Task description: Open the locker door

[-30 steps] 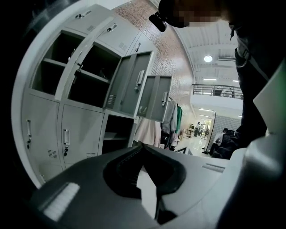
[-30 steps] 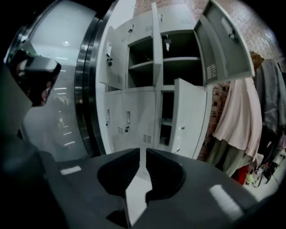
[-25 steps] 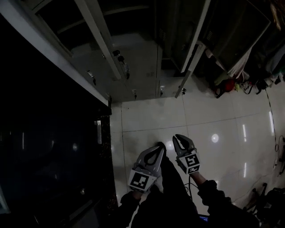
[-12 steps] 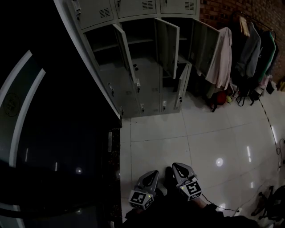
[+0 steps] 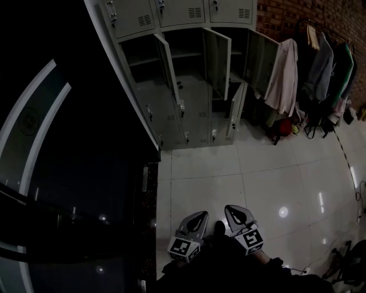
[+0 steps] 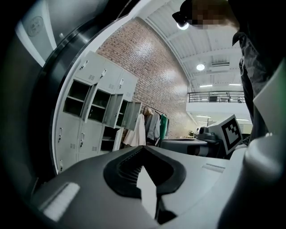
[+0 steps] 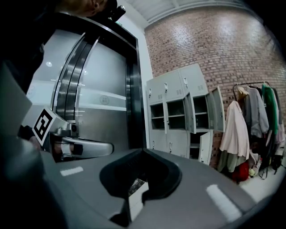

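Seemingly empty, closed: left hand-held gripper [image 5: 203, 214], right hand-held gripper [image 5: 228, 208]; grey metal lockers [image 5: 171, 117] afar.

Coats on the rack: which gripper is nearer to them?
Right. The right gripper is on the side of the coats; the left gripper is beside it, farther from them. Both are far from them.

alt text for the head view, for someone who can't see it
Seen from above, a person's left gripper and right gripper, both shut and empty, point across a tiled floor toward grey lockers with several doors open. Coats hang at right by a brick wall.
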